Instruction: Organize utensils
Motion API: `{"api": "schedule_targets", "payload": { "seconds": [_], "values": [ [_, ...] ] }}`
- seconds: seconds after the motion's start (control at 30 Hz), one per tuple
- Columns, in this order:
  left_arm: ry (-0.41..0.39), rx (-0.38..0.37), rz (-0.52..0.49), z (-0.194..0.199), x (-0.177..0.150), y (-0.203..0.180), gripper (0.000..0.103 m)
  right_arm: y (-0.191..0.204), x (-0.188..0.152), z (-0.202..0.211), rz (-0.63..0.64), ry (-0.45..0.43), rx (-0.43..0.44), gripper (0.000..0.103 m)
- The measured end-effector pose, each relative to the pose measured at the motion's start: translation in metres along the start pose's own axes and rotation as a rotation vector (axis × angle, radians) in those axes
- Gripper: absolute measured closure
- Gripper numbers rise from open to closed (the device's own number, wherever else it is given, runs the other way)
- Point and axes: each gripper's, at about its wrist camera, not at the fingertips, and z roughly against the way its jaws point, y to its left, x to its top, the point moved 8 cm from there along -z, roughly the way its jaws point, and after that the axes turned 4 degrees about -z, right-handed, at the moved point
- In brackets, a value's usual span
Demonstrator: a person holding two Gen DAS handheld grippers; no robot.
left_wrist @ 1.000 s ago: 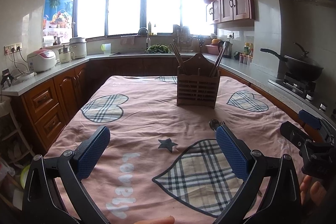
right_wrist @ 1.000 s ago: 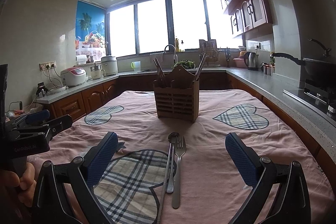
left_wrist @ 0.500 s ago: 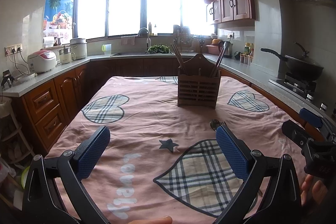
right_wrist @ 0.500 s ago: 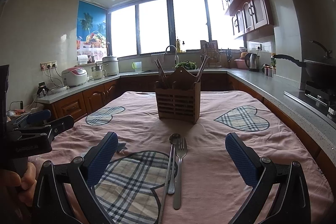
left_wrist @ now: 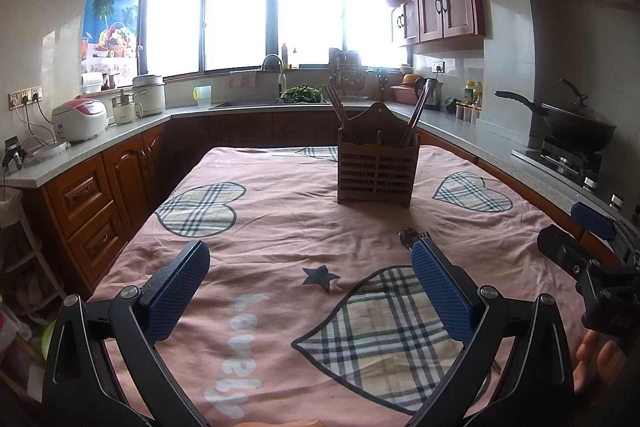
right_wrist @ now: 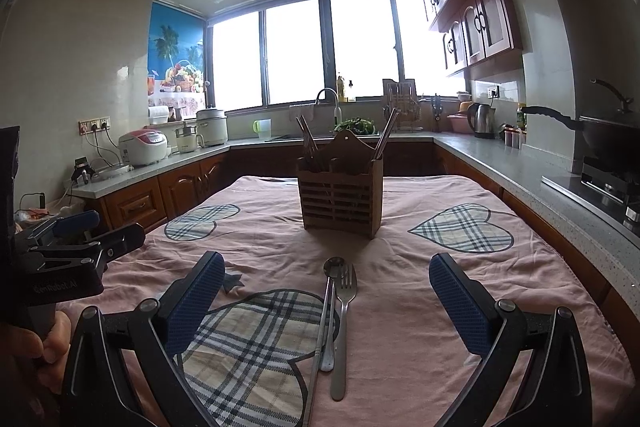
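Both grippers spread wide & empty, so drop your right gripper point(right_wrist: 326, 301) straight onto the fork point(right_wrist: 343, 323) lying dead ahead between its fingers, beside the spoon point(right_wrist: 330, 311), w/ wooden holder point(right_wrist: 340, 197) beyond; left gripper point(left_wrist: 310, 287) idle.

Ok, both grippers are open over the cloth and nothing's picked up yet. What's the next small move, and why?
Probably lower the right gripper onto the fork and close on its handle. The fork, a spoon and a thin utensil lie side by side between its open fingers, while the left gripper has only bare cloth between its fingers. The wooden holder stands straight ahead.
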Motion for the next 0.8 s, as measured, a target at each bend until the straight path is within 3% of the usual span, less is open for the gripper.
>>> {"api": "schedule_targets", "payload": {
  "seconds": [0.8],
  "values": [
    [-0.002, -0.007, -0.002, -0.0013, -0.0004, 0.0027, 0.0, 0.0001, 0.0028, 0.002, -0.001, -0.004, 0.001, 0.0]
  ]
}}
